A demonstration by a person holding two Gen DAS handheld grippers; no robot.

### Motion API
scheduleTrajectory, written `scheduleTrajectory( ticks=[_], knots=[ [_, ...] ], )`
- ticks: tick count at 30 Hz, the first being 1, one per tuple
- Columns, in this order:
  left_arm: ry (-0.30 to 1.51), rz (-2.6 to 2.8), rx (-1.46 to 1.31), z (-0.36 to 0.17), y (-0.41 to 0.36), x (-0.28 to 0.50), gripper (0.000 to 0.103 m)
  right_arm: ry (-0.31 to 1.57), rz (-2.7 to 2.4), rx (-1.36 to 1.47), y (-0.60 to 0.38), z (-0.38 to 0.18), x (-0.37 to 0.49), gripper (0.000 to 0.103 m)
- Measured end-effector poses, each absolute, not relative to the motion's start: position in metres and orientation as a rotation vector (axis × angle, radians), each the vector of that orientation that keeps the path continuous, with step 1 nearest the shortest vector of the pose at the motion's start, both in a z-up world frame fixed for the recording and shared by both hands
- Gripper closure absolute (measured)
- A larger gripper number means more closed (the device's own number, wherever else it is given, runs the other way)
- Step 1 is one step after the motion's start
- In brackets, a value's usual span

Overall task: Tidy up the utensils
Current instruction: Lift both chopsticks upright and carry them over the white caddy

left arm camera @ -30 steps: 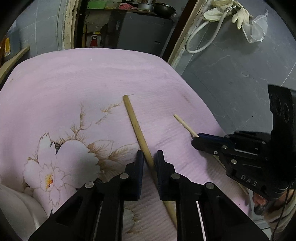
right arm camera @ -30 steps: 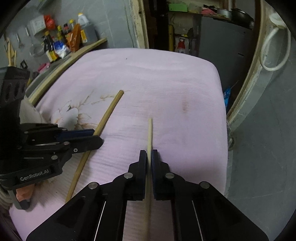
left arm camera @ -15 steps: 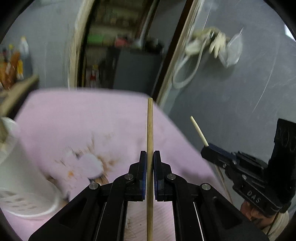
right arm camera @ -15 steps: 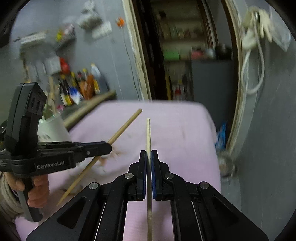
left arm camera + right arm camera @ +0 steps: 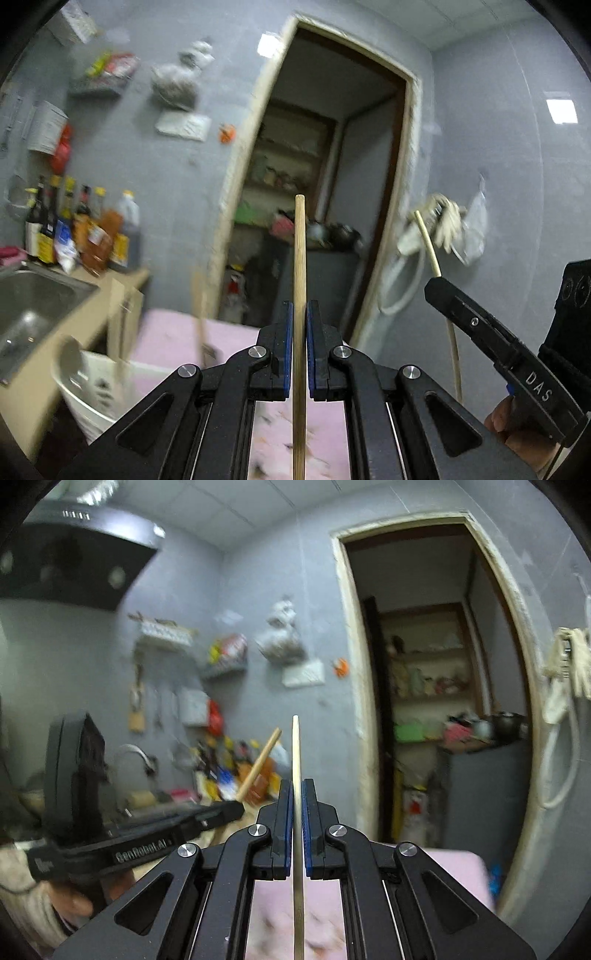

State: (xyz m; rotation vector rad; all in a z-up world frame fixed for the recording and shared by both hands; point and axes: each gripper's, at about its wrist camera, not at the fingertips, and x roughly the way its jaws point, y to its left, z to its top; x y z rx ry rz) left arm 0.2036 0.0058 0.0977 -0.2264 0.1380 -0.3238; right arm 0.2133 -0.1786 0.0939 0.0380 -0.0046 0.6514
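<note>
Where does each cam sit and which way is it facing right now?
Left wrist: on the left gripper, level toward the doorway; own jaws clamp a chopstick; right gripper and hand at right.
Right wrist: on the right gripper, facing the same doorway; left gripper at left.
Shared: doorway, pink cloth.

Bottles point(image 5: 81, 236) left of doorway point(image 5: 325, 184), behind sink point(image 5: 33, 306)

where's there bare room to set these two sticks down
The pink cloth is bare to the right of the right gripper, up to the doorway wall. It is crowded on the left: a white basket with utensils stands by the sink and bottles.
</note>
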Motion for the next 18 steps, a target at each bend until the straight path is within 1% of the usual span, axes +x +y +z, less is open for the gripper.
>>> scheduleTrajectory(
  ticks=[6,9,14,18],
  knots=[
    [0.028,-0.215,-0.309,0.118,0.079,0.203,0.099,-0.131,0.778,0.197,-0.128,0.113,0.241,0.100],
    [-0.014,-0.175,-0.380,0.120,0.115,0.206,0.099,-0.150,0.809,0.302,-0.119,0.113,0.255,0.100],
    [-0.077,-0.075,-0.517,0.111,0.165,0.216,0.099,-0.167,0.769,0.397,-0.109,0.099,0.276,0.100],
    [-0.117,-0.005,-0.585,0.102,0.186,0.217,0.099,-0.159,0.733,0.444,-0.114,0.087,0.284,0.100]
  ],
)
